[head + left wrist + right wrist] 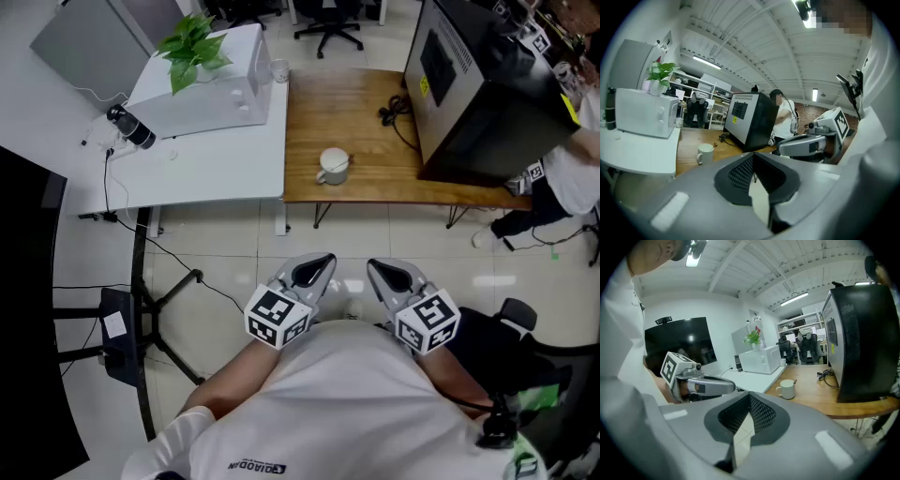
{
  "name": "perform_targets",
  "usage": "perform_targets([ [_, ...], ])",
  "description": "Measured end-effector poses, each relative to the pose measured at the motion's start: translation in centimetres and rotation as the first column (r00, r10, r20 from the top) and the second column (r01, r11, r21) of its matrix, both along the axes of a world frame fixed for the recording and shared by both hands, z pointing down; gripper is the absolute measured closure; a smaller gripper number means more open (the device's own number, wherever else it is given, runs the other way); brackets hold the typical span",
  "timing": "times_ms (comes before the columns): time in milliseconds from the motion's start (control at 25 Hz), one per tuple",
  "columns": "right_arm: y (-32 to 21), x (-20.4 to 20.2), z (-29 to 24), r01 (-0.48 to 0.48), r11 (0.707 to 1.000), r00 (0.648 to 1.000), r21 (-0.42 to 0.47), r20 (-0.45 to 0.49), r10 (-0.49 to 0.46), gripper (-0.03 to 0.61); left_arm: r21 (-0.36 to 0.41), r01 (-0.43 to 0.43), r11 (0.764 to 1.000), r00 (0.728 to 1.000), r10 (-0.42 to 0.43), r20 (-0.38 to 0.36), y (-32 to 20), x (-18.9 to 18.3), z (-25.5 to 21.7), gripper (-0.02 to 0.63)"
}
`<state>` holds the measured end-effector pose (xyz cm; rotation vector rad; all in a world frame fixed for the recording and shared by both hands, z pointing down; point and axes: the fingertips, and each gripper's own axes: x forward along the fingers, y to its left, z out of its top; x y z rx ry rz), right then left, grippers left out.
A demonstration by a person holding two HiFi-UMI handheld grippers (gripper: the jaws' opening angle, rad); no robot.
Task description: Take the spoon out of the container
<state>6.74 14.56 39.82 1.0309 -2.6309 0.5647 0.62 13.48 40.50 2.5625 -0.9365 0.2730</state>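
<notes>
Head view shows you holding both grippers close against your chest, over the pale tiled floor [234, 248] and well short of the tables. Your left gripper [325, 260] has its two grey fingers pressed together at the tip, with nothing between them; the left gripper view shows the dark ribbed pads [740, 171] meeting in a narrow V. Your right gripper [372, 266] is the same: fingers fully together and empty. The two grippers sit side by side, near each other but not touching.

The container is a white ceramic mug [331, 166] standing upright on the brown wooden table [361, 103], near that table's front edge and well apart from both grippers. In the right gripper view a thin spoon handle [795, 380] pokes up past the mug's rim, so the spoon is in the mug.

On the same table, to the right of the mug, stands a big black box-shaped machine [469, 94], with a black coiled cable [394, 111] beside it. To the left, a white table [206, 164] carries a white microwave oven [211, 94] with a green leafy plant [192, 47] on top. Another person in a white shirt [574, 173] stands at the right edge, beside the machine.
</notes>
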Motion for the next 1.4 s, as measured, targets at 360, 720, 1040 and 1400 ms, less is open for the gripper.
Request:
perform_targets([
  [360,-1.6,3.6,0.2,0.040,0.999,0.999,0.017,-0.003,-0.040,0.571,-0.009,0.098,0.995,0.995,-0.098,-0.034,-2.2,1.8,0.3,0.609],
  [720,-3.1,4.3,1.1,0.092,0.996,0.996,-0.009,0.011,-0.092,0.571,-0.038,0.179,0.983,0.984,-0.179,-0.004,-3.5,1.4,1.2,0.609],
  [1040,-7.7,2.0,2.6,0.112,0.993,0.994,-0.035,0.008,-0.111,0.571,-0.103,0.185,0.977,0.981,-0.190,-0.041,-8.3,-0.3,2.9,0.609],
  [1400,-15.8,-1.0,2.8,0.033,0.997,0.999,-0.067,-0.030,-0.035,0.571,-0.023,0.029,0.999,0.997,-0.027,0.065,-17.8,-1.8,2.8,0.609],
])
